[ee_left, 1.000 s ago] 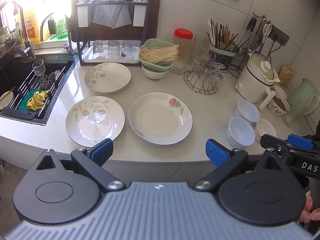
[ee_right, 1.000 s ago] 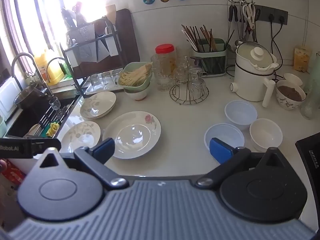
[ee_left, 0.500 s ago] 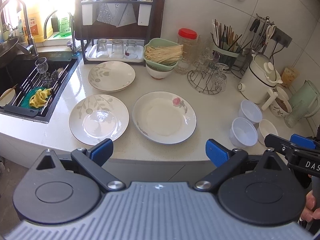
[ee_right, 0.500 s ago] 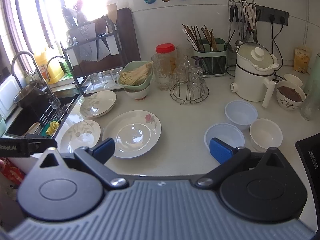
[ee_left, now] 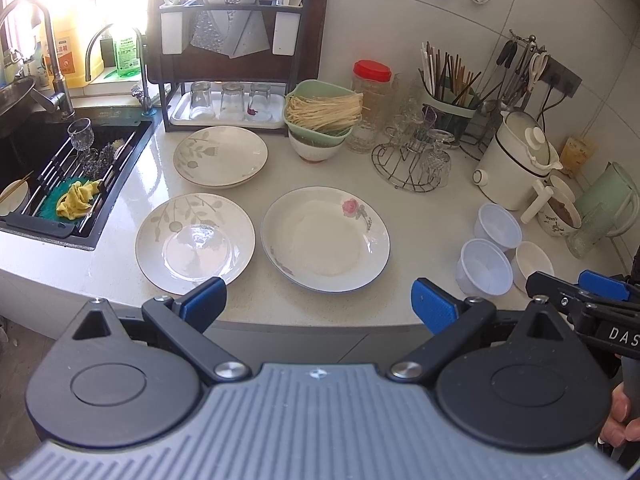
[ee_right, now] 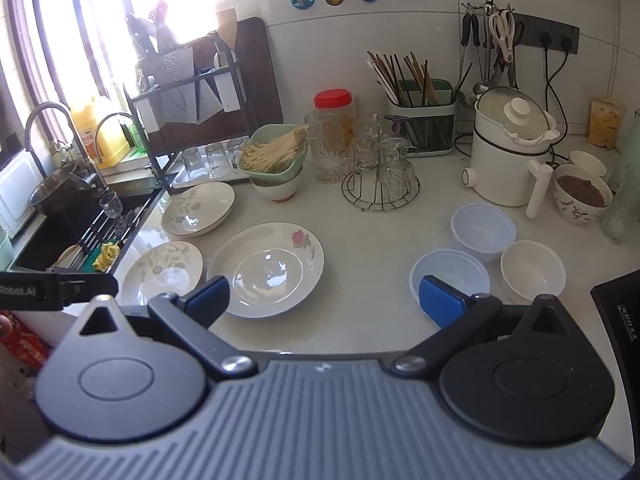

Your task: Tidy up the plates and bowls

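Three plates lie on the white counter: a rose plate in the middle, a leaf plate to its left and a second leaf plate behind. Three small white bowls sit at the right. In the right wrist view the rose plate and the bowls show too. My left gripper is open and empty, held off the counter's front edge. My right gripper is open and empty above the front of the counter, between the rose plate and the bowls.
A sink with a drying rack and yellow cloth is at the left. A dish rack with glasses, a green bowl of noodles, a glass holder and a white kettle line the back. A black appliance edge is at the right.
Both grippers have drifted slightly back and up from the counter; the view has widened a little. Both stay open and empty.
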### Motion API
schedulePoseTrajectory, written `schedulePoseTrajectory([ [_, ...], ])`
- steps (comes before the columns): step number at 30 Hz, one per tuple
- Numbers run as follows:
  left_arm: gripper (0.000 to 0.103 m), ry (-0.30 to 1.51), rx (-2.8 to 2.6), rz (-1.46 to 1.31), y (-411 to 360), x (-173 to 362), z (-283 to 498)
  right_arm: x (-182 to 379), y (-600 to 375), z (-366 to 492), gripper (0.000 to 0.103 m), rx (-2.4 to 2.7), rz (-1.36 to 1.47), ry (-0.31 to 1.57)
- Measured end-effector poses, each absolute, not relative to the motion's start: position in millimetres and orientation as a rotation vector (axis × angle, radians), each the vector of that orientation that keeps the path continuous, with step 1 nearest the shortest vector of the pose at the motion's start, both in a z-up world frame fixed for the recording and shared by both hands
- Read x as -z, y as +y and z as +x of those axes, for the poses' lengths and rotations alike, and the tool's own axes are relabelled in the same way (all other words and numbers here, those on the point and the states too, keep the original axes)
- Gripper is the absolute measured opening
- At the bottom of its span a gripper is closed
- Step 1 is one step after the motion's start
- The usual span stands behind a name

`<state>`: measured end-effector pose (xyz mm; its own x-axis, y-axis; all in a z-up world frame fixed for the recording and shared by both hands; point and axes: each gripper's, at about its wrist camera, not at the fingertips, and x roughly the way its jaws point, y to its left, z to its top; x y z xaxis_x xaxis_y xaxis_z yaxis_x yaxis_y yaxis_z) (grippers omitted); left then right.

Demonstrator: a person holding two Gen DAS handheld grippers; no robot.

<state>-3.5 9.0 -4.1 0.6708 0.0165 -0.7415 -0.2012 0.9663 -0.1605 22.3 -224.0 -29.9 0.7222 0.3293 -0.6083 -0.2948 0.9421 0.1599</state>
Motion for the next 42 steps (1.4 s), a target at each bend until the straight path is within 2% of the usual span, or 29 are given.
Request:
schedulePoseTrajectory([
  [42,0.1,0.787,-0.095,-0.224,6.0,-2.5,-0.9,31.0,-230.4,20.0,0.103,-0.359,0.073,0.692],
])
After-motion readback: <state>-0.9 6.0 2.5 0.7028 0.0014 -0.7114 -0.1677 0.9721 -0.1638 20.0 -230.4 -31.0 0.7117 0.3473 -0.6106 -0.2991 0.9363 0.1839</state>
